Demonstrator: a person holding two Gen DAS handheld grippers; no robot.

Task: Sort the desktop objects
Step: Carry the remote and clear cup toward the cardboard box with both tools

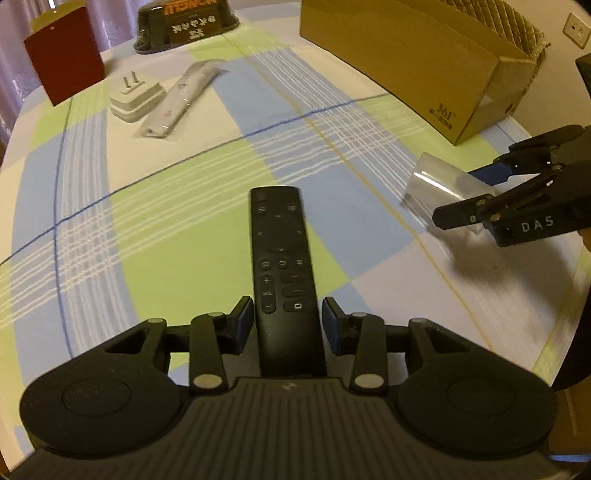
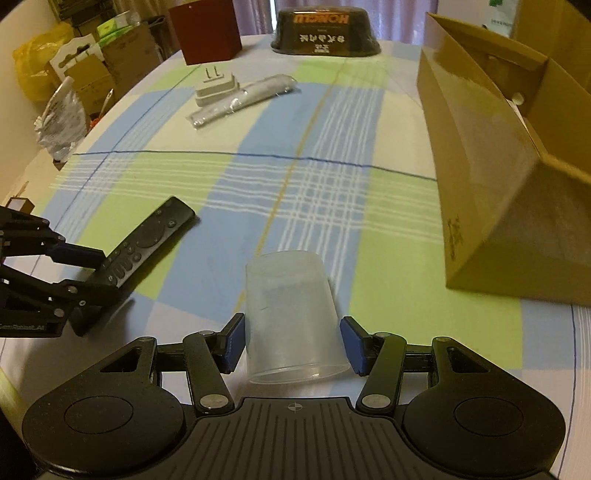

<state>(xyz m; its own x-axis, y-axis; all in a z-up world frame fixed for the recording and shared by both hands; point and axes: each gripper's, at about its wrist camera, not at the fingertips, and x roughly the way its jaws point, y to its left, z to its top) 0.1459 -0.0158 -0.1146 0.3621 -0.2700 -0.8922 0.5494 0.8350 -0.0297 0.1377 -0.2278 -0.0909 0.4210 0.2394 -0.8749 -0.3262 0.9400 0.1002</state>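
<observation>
A black remote (image 1: 282, 266) lies lengthwise between the blue pads of my left gripper (image 1: 288, 317). The jaws are open, with a thin gap on each side of it. The right wrist view shows the remote (image 2: 147, 236) flat on the checked cloth, its near end inside the left gripper (image 2: 79, 275). A clear plastic cup (image 2: 291, 310) lies on its side, rim toward the camera. My right gripper (image 2: 291, 343) is shut on it, both pads against its walls. The left wrist view has that cup (image 1: 439, 184) and the right gripper (image 1: 476, 188) blurred at the right edge.
An open cardboard box (image 2: 491, 177) stands along the right side. At the far end are a white charger (image 2: 216, 88), a wrapped grey stick (image 2: 243, 99), a dark red box (image 2: 207, 31) and a black packaged bowl (image 2: 325, 33). Bags and cartons sit off the table's left edge.
</observation>
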